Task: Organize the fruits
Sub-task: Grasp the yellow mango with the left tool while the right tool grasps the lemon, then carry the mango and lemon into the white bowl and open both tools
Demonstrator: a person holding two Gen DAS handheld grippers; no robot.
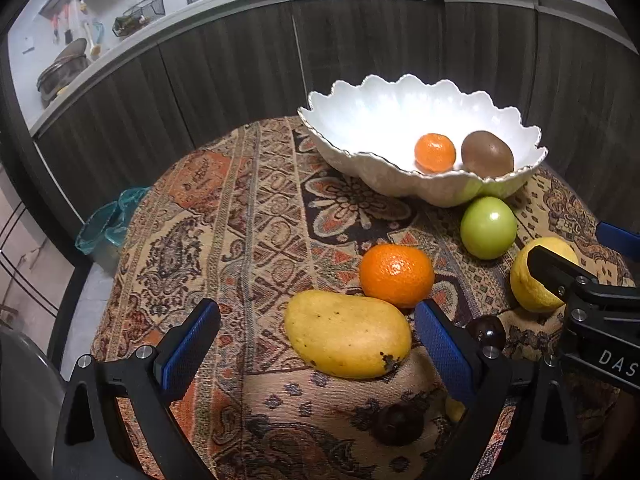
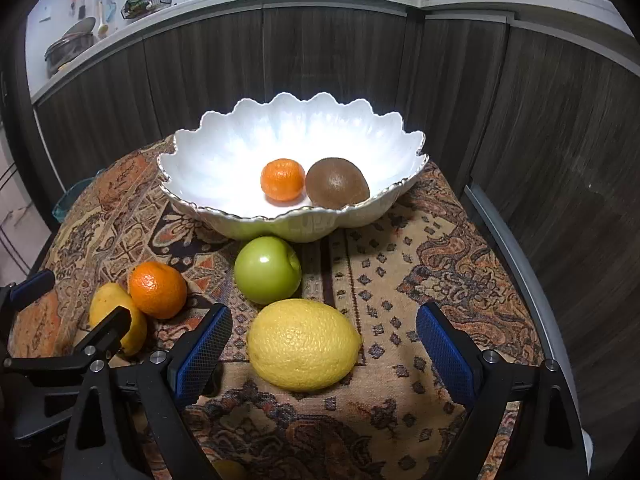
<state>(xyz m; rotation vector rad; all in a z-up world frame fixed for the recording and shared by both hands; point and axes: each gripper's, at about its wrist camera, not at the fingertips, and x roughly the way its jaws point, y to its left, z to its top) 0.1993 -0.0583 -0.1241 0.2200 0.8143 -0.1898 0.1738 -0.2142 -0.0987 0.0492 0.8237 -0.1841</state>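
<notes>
A white scalloped bowl (image 1: pixel 360 120) (image 2: pixel 224 152) holds a small orange (image 1: pixel 435 152) (image 2: pixel 282 180) and a kiwi (image 1: pixel 487 154) (image 2: pixel 337 183). On the patterned cloth lie a mango (image 1: pixel 347 334) (image 2: pixel 105 306), a large orange (image 1: pixel 396 275) (image 2: pixel 157 290), a green apple (image 1: pixel 488 227) (image 2: pixel 267 270) and a lemon (image 1: pixel 528 280) (image 2: pixel 304 344). My left gripper (image 1: pixel 318 350) is open, its blue pads on either side of the mango without touching it. My right gripper (image 2: pixel 324 354) is open astride the lemon, clear of it.
Two dark round fruits (image 1: pixel 487 330) (image 1: pixel 398 424) lie near the left gripper's right finger. Dark cabinet fronts (image 2: pixel 320 52) stand behind the table, with a cluttered counter above. A teal object (image 1: pixel 108 220) sits beyond the table's left edge. The table's right edge (image 2: pixel 516 264) runs close to the right gripper.
</notes>
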